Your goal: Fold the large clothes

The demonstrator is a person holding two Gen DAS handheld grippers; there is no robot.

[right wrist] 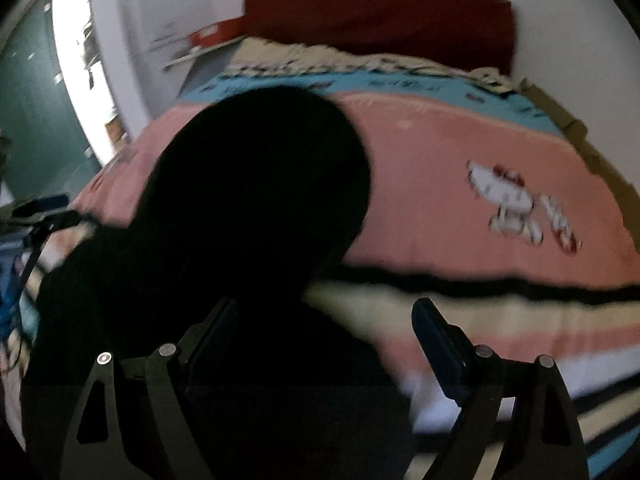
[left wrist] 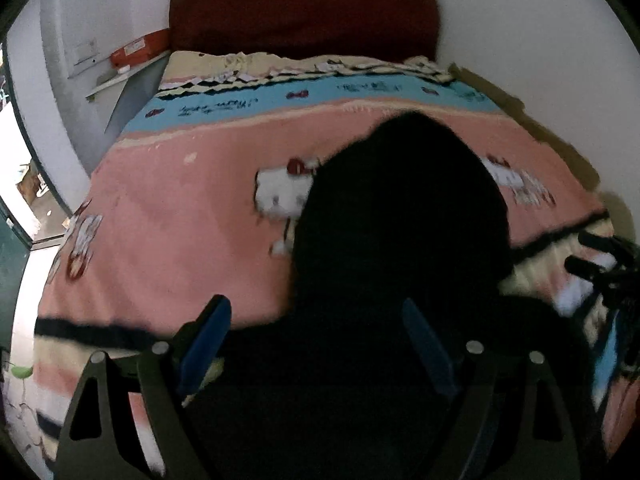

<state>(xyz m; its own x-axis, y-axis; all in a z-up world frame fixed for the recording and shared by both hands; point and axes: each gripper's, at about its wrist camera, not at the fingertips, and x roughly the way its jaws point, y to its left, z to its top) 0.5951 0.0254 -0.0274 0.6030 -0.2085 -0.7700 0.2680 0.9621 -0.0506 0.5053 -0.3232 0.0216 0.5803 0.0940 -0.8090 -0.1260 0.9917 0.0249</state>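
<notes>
A large black garment lies spread on the pink cartoon-print bed cover, reaching from the bed's middle down to the near edge. My left gripper is open, its blue-padded jaws wide apart just above the garment's near part. In the right wrist view the same black garment fills the left and middle. My right gripper is open too, jaws apart over the garment's near right edge. The right gripper also shows at the right edge of the left wrist view, and the left gripper at the left edge of the right wrist view.
A dark red headboard stands against the white wall at the far end. A blue band and a crumpled pale sheet cross the bed's top. A shelf with an orange box hangs far left. A bright doorway opens at left.
</notes>
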